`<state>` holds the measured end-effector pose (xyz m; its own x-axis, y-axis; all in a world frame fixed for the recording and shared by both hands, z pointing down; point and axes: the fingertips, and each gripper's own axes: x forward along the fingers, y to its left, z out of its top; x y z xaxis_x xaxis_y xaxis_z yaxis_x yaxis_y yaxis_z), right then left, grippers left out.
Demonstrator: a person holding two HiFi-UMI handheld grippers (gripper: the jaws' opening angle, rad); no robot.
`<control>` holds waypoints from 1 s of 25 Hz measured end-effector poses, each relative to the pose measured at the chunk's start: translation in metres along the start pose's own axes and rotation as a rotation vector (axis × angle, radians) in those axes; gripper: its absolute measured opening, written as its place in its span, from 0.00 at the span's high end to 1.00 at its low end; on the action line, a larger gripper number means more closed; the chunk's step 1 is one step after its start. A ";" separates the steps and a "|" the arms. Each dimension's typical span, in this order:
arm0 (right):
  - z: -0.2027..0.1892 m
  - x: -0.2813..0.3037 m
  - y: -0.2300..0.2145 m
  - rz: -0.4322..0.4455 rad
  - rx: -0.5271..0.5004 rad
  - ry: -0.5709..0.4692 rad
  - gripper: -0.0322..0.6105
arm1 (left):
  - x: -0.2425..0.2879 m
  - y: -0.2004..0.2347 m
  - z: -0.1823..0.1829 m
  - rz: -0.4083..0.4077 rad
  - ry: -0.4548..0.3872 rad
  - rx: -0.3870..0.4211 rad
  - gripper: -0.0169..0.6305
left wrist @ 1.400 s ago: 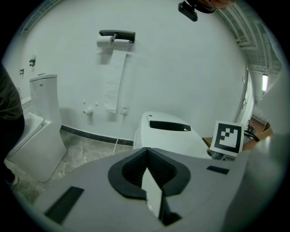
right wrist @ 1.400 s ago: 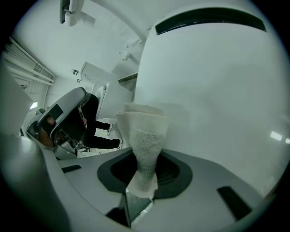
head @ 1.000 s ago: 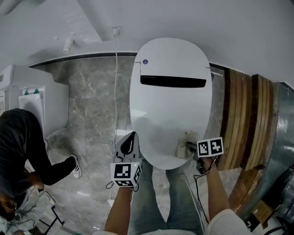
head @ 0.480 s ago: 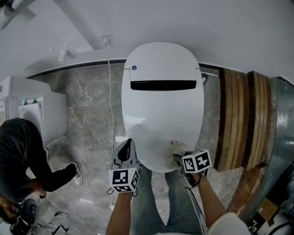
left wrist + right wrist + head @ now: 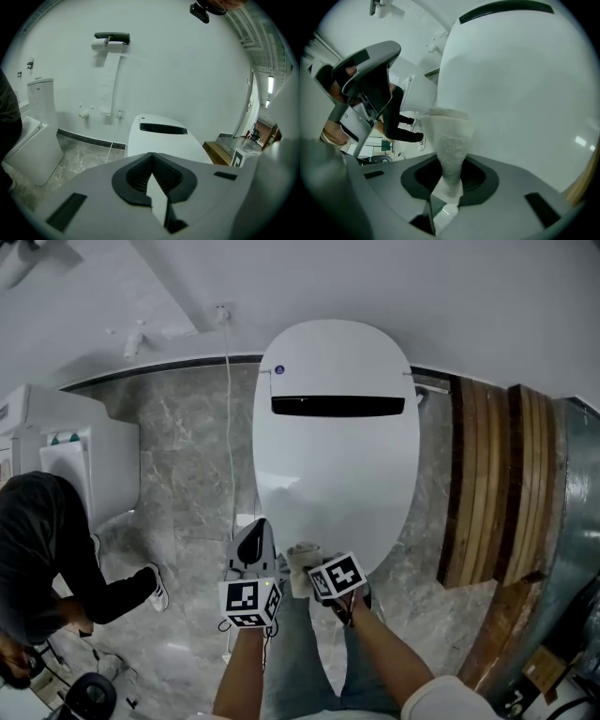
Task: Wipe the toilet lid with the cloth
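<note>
Nearest us, our right gripper [image 5: 449, 183] has its jaws clamped on a crumpled white cloth [image 5: 449, 138], which sticks out ahead of them with its tip at the near left rim of the glossy white oval toilet lid [image 5: 520, 93]. Just to its left, our left gripper [image 5: 152, 183] is closed on nothing, off the lid's edge. Farther off, a black slot [image 5: 337, 406] crosses the lid

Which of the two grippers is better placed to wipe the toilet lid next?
Right. The right gripper is shut on the cloth, which is already at the near edge of the toilet lid. The left gripper is shut with nothing in it and sits off to the lid's side.
</note>
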<state>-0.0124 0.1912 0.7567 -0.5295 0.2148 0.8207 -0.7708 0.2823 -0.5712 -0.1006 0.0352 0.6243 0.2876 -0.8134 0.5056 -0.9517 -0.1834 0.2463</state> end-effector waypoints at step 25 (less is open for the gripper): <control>-0.026 -0.127 -0.110 -0.157 0.192 -0.174 0.81 | -0.004 -0.051 0.052 -0.042 -0.009 0.004 0.95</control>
<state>0.1491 0.1572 0.7147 -0.4386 0.0147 0.8986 -0.8920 0.1143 -0.4373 -0.0590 0.0193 0.5663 0.3260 -0.8101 0.4873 -0.9393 -0.2194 0.2637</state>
